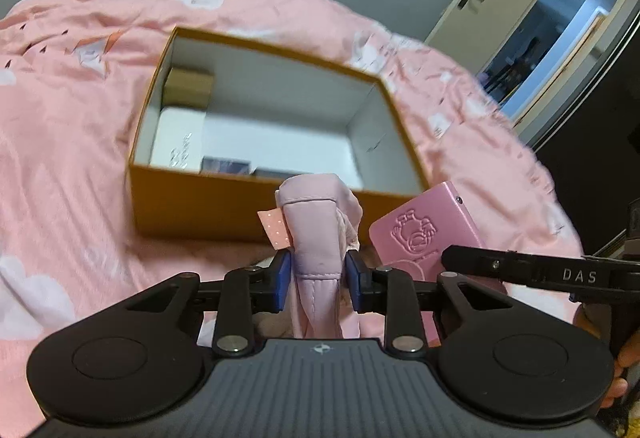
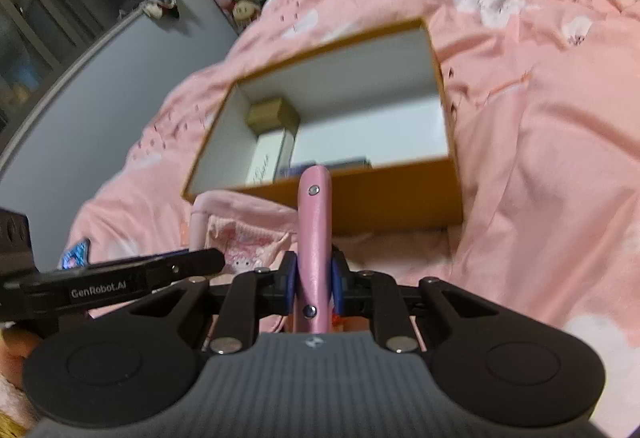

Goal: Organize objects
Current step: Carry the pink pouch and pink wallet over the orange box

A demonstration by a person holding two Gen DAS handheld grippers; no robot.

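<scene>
1. Left gripper (image 1: 319, 280) pinching pink pouch (image 1: 318, 238), low centre of frame.
2. Right gripper (image 2: 314, 288) clamped on pink case (image 2: 316, 238), edge-on.
3. Beyond both, open box (image 1: 224, 204) mid-frame, already holding small boxes (image 1: 188, 88); pouch and case not yet inside.

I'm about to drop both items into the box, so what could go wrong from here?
The left gripper pinches only part of the floppy pink pouch, so it may sag and catch the orange box wall. The right gripper holds the pink case by its thin edge; it could twist free.
</scene>
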